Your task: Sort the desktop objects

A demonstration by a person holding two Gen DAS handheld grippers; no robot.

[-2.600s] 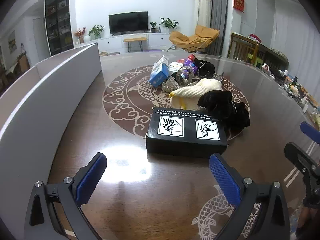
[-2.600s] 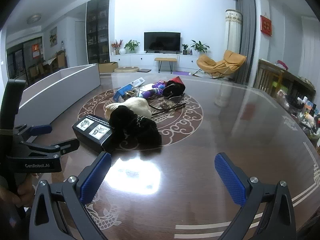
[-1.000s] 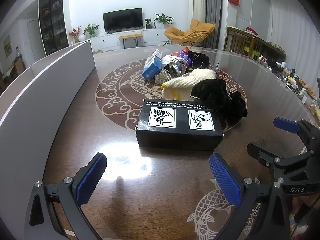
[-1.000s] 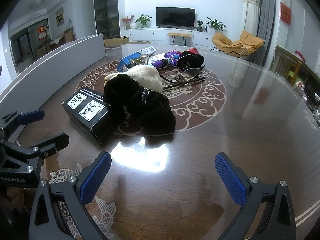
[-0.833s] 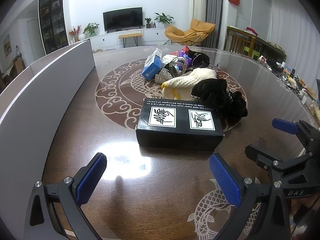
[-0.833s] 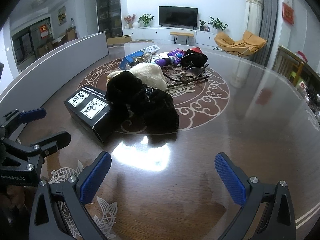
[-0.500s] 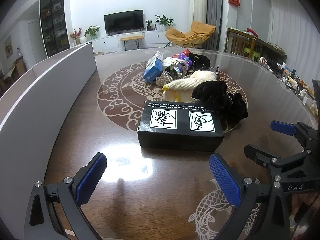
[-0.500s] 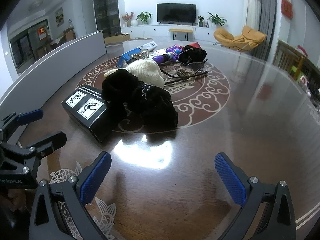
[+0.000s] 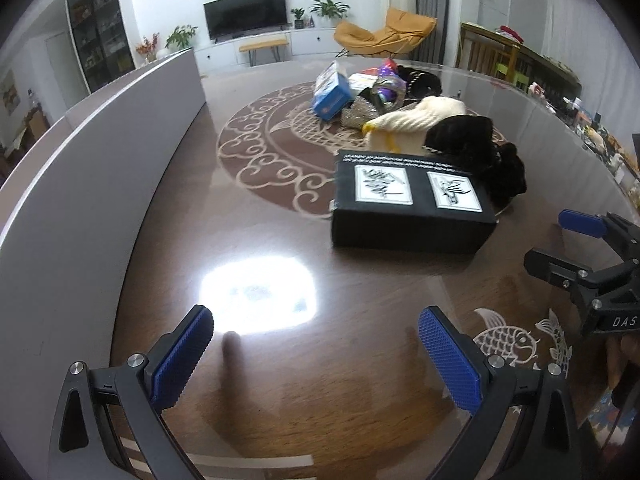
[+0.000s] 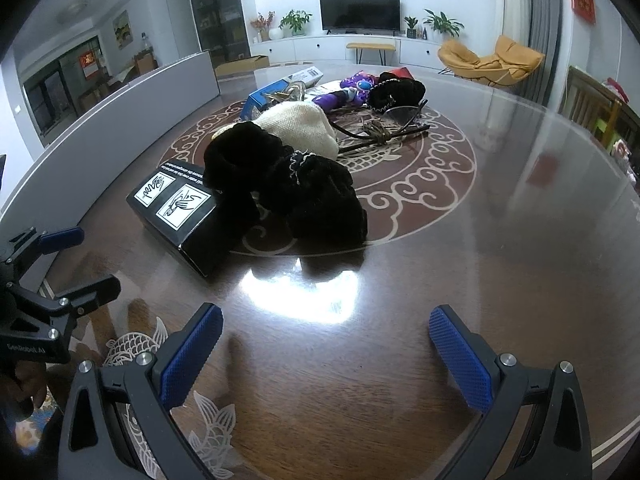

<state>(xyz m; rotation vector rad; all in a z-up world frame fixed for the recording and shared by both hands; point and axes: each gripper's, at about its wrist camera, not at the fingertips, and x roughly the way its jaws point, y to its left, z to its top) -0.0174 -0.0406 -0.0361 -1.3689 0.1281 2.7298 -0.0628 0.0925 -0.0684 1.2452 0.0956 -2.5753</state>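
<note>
A dark, glossy wooden worktop [image 9: 168, 240] with a pale scroll medallion carries the clutter: a black box [image 9: 408, 200], black fluffy cloth [image 10: 304, 188] touching it, a cream knit hat [image 10: 300, 128] and a blue carton [image 9: 330, 90] behind. A grey panel [image 9: 80, 184] curves along the left edge. Both the left gripper [image 9: 316, 356] and right gripper [image 10: 326, 346] hover with jaws spread, empty. A television [image 10: 359, 10] stands beyond.

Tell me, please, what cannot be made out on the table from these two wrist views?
- Black box: white caption line too small and blurred to read in either view.
- Blue carton: largely hidden behind the cream knit hat in the right wrist view.
- Black fluffy item: covers the box's far corner; what it is stays unclear.
- Left wrist view: motion-blurred.
</note>
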